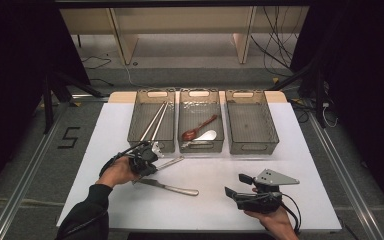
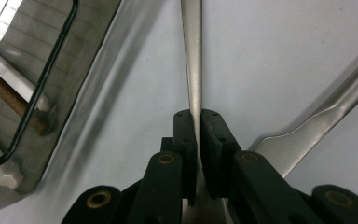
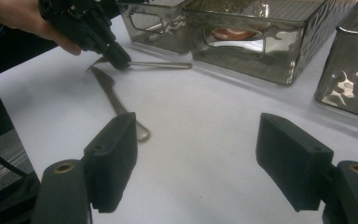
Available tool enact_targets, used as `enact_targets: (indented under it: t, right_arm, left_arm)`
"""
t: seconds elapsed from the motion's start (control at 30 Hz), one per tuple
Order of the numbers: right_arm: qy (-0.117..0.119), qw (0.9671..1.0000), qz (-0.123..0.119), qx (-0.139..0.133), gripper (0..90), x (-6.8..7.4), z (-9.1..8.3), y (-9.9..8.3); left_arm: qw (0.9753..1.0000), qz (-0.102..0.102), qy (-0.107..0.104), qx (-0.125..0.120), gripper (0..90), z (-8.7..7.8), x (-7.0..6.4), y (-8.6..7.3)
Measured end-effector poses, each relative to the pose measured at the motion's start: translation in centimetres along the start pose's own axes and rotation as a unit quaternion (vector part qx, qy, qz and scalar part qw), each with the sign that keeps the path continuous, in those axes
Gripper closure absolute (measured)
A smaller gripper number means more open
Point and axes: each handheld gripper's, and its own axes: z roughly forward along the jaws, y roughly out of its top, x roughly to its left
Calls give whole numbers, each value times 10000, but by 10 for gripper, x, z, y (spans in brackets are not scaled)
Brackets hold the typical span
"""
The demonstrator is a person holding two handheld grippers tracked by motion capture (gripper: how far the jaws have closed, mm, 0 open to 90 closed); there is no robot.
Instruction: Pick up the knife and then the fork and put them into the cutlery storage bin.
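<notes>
My left gripper (image 1: pixel 154 163) is at the table's left, just in front of the left basket, shut on a slim silver utensil (image 1: pixel 172 161) whose handle points right. In the left gripper view the jaws (image 2: pixel 197 116) pinch that thin handle (image 2: pixel 193 60) edge-on. A silver knife (image 1: pixel 167 187) lies flat on the white table just in front of it, also seen as the knife (image 2: pixel 326 116) and the knife (image 3: pixel 115 98). My right gripper (image 1: pixel 236 185) hovers at the front right, open, with nothing between its jaws (image 3: pixel 198 135). The right gripper view shows the left gripper (image 3: pixel 120 60) and its utensil (image 3: pixel 161 65).
Three grey see-through baskets line the back of the table. The left basket (image 1: pixel 134 132) holds chopsticks (image 1: pixel 153 121). The middle basket (image 1: pixel 200 146) holds a brown spoon (image 1: pixel 196 130) and a white spoon (image 1: pixel 205 136). The right basket (image 1: pixel 250 122) has nothing in it.
</notes>
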Motion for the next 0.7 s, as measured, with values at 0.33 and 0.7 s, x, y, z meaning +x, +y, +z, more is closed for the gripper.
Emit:
enact_targets:
  t: [0.33,0.7]
  right_arm:
    - [8,10000,-24,17,301,2,1,1]
    - [-1,10000,-10,3,301,1,0,1]
  left_arm:
    - [9998,101,157,67,839,-2,2,-5]
    - [9995,177,209,134,830,-2,4,-7]
